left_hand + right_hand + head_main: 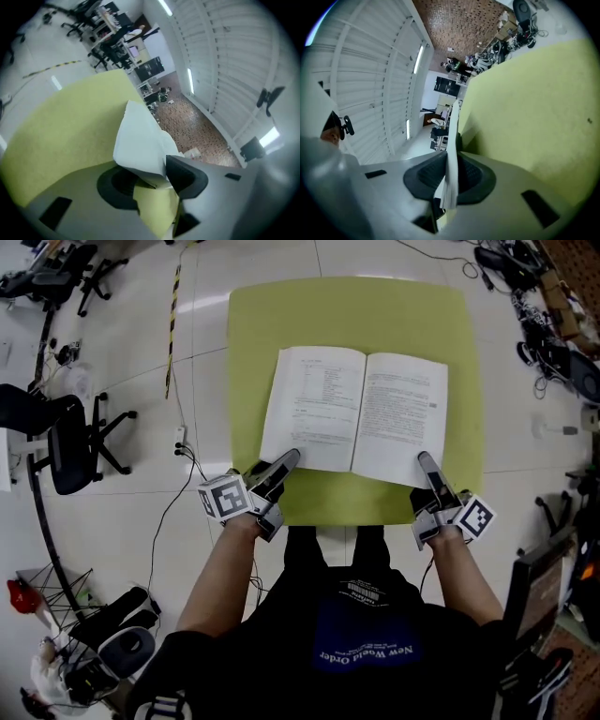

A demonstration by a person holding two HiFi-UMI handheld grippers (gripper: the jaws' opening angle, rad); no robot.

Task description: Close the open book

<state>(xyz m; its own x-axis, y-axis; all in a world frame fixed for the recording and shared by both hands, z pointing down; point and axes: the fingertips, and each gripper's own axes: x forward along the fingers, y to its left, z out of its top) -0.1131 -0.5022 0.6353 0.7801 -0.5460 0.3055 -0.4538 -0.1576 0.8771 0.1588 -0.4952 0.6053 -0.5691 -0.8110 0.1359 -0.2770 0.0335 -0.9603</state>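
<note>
An open white book (356,413) lies flat on the yellow-green table (281,324). My left gripper (281,468) is at the book's near left corner. In the left gripper view that corner (140,140) sits between the spread jaws of the left gripper (150,180) and touches one pad (185,176), with a strip of table showing in the gap. My right gripper (424,463) is at the near right corner. In the right gripper view the right gripper (450,173) is shut on a thin sheaf of the book's pages (451,154), seen edge-on between both pads.
The table's near edge (347,519) is just in front of the person's body. Office chairs (66,442), cables (178,442) and equipment (553,352) stand on the white floor around the table.
</note>
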